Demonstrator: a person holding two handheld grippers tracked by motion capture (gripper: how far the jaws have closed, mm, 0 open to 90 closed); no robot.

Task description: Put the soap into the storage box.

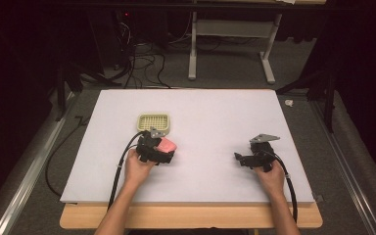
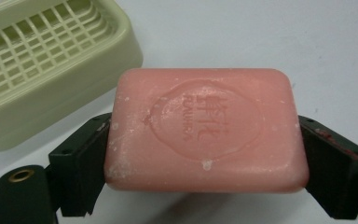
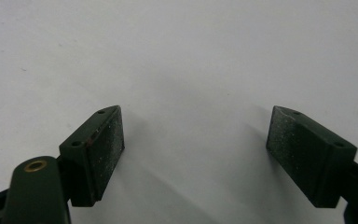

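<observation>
Item: pink soap bar (image 2: 205,130), embossed face up, clamped by its two short ends between the jaws of the left gripper (image 1: 157,148). It is held near the middle of the white table top (image 1: 215,112), just beside the pale green slatted soap dish (image 1: 153,121), which is seen in the left gripper view at upper left, close to the bar's corner but apart from it. Whether the bar is lifted clear of the board or resting on it cannot be told with certainty; a shadow beneath it suggests a slight gap.

Item: right gripper (image 1: 247,159), jaws spread wide, nothing between them, only bare white surface seen ahead in its own view. It is held well apart from the soap and dish, toward the right side of the board.

Risks noted:
- Slippage. The soap surface is judged smooth and possibly slick; only the end faces are pressed by the pads, so the bar could be squeezed out or rotated if tilted.
- Marking. Soft soap may be dented by hard clamping.
- Collision. The dish rim lies close; it could be nudged or tipped if the bar is carried in low.

Room and edges: ample open board is left to the right and toward the far edge. The near edge is close to both hands. Cables trail off it, where they could be snagged.
</observation>
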